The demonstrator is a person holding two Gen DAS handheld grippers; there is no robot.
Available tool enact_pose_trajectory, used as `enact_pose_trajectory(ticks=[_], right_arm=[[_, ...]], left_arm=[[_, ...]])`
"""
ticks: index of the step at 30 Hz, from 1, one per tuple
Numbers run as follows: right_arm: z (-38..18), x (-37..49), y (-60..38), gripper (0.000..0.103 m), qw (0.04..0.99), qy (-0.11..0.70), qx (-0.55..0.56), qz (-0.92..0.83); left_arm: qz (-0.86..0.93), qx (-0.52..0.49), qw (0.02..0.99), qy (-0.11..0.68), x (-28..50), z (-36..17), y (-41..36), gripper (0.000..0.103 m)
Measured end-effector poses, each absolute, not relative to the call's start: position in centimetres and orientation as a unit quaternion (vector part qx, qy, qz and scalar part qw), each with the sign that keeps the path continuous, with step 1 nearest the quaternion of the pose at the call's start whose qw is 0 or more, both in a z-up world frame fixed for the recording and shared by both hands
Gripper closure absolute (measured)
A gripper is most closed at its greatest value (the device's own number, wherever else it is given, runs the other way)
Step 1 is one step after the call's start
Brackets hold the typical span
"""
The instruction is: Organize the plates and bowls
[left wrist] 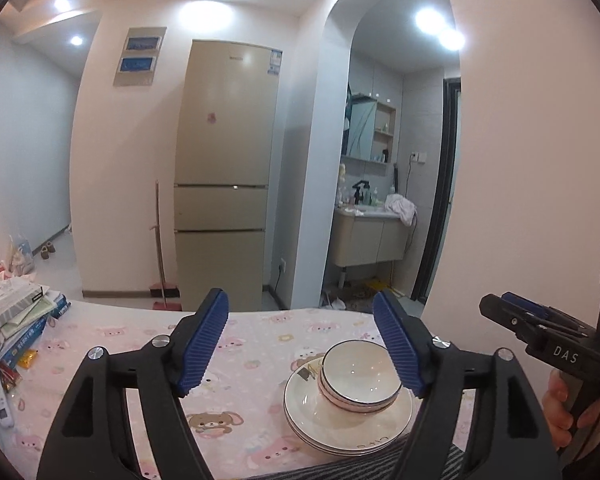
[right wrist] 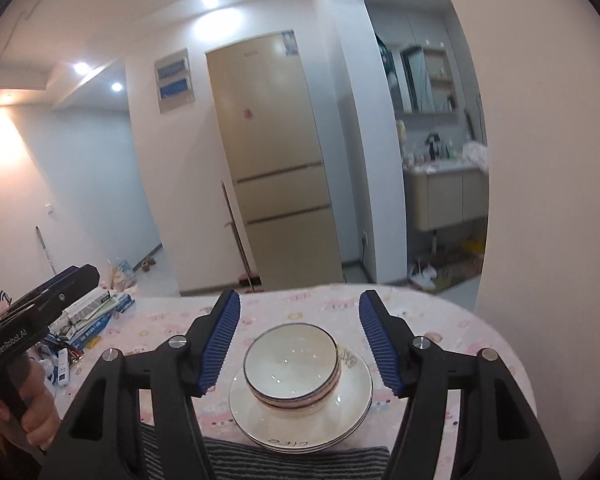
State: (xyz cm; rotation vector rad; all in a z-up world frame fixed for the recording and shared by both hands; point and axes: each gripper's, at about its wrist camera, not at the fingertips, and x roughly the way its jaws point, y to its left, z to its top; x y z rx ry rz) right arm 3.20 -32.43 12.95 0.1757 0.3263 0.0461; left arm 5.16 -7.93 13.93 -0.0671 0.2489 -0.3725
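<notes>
Two nested cream bowls (right wrist: pixel 292 364), rims dark-lined and mouths facing straight up, sit stacked on a pile of cream plates (right wrist: pixel 300 412) lying flat near the front edge of a table (left wrist: pixel 140 344) draped in a pink cartoon-bear cloth. The bowls are round and show no long axis; they rest off-centre on the top plate, towards its far side. Gold lettering runs along the plate's near rim and a small gold mark sits beside the bowls, neither one readable. How many plates make up the pile cannot be told.

The left gripper (left wrist: pixel 300 344) hangs above the table with its blue ribbed fingers spread wide, holding nothing; its right finger overlaps the bowls' rim in the left wrist view, and contact cannot be judged. The right gripper (right wrist: pixel 300 340) is likewise wide open and empty, the stack framed between its fingers without touching them. Its body reads "DAS"; the left one's reads "GenRobot.AI".

A striped grey cloth (right wrist: pixel 300 462) lies at the table's front edge, cut off by the frame. Boxes and books (left wrist: pixel 20 320) crowd the left end. Behind stands a beige refrigerator (left wrist: pixel 228 160), its badge too small to read.
</notes>
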Motion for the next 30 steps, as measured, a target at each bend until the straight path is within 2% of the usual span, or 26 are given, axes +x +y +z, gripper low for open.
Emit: enact_pose_trajectory(ticks=[2, 5, 8, 12, 14, 15, 20, 21, 26, 30], right_arm=[[13.3, 1.7, -31.7, 0.032, 0.987, 0.138, 0.080, 0.023], [13.3, -0.2, -30.0, 0.031, 0.994, 0.105, 0.030, 0.014], [12.8, -1.7, -28.5, 0.030, 0.997, 0.079, 0.004, -0.008], [11.4, -2.7, -26.7, 0.021, 0.998, 0.059, 0.003, -0.019], [10.7, -3.0, -25.7, 0.018, 0.998, 0.050, -0.004, -0.030], [10.4, -3.1, -25.4, 0.013, 0.998, 0.051, -0.006, -0.029], [8.5, -2.5, -25.3, 0.009, 0.997, 0.075, 0.017, -0.017], [8.1, -2.3, -25.5, 0.000, 0.997, 0.076, 0.022, -0.017], [6.3, -2.1, -26.3, 0.000, 0.996, 0.072, 0.033, -0.037], [4.8, -1.5, -26.7, 0.000, 0.995, 0.079, 0.025, -0.052]], left_arm=[[-0.180, -0.031, 0.977, 0.106, 4.1, 13.8, -7.3, 0.021], [-0.177, -0.021, 0.981, 0.073, 2.6, 13.3, -6.5, 0.010], [-0.191, -0.011, 0.981, 0.039, 1.5, 12.4, -5.7, 0.005], [-0.196, -0.024, 0.979, 0.039, 0.7, 11.1, -4.5, 0.000], [-0.194, -0.029, 0.980, 0.033, 0.5, 10.4, -4.1, 0.000], [-0.189, -0.024, 0.981, 0.031, 0.4, 10.0, -4.1, 0.000], [-0.187, 0.023, 0.982, 0.029, 0.6, 8.5, -5.6, 0.000], [-0.190, 0.024, 0.981, 0.031, 0.5, 8.1, -5.6, 0.000], [-0.199, -0.001, 0.978, 0.063, 1.3, 5.9, -6.0, 0.000], [-0.195, 0.016, 0.980, 0.045, 1.3, 4.5, -6.8, 0.000]])
